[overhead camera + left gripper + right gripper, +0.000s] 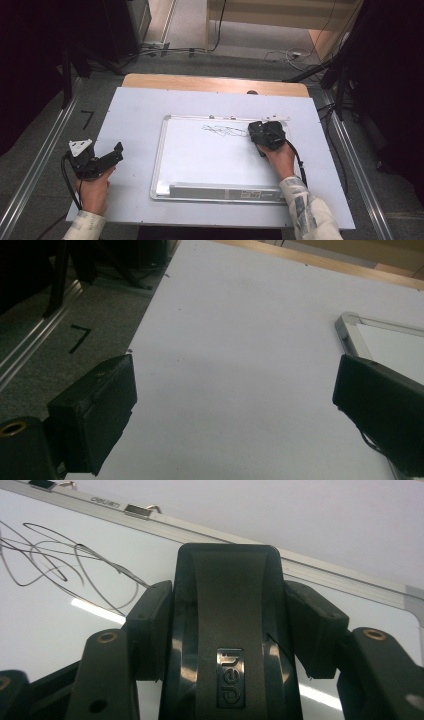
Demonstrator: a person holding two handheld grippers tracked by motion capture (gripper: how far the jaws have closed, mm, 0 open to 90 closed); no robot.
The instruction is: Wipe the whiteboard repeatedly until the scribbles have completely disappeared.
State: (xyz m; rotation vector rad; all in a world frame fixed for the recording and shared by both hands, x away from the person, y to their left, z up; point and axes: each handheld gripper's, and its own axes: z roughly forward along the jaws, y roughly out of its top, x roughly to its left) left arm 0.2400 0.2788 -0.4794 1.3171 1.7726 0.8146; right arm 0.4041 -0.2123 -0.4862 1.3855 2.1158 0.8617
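A whiteboard (pixel 210 160) with a metal frame lies flat on the table, with thin grey scribbles (pixel 225 131) near its far edge. My right gripper (pixel 262 134) hovers over the board's far right part, just right of the scribbles. In the right gripper view its jaws are shut on a black board eraser (pixel 230 630) marked "deli", with the scribbles (pixel 65 565) to its left. My left gripper (pixel 117 152) rests at the table's left side, off the board. Its black fingers (pixel 100 405) stand wide open with only bare table between them.
A white sheet (pixel 140 115) covers the table, and a strip of wood (pixel 210 82) shows at the far edge. The board's grey tray (pixel 220 191) runs along its near edge. On the floor are cables (pixel 280 55), metal rails (pixel 40 165) and a black "7" mark (pixel 87 119).
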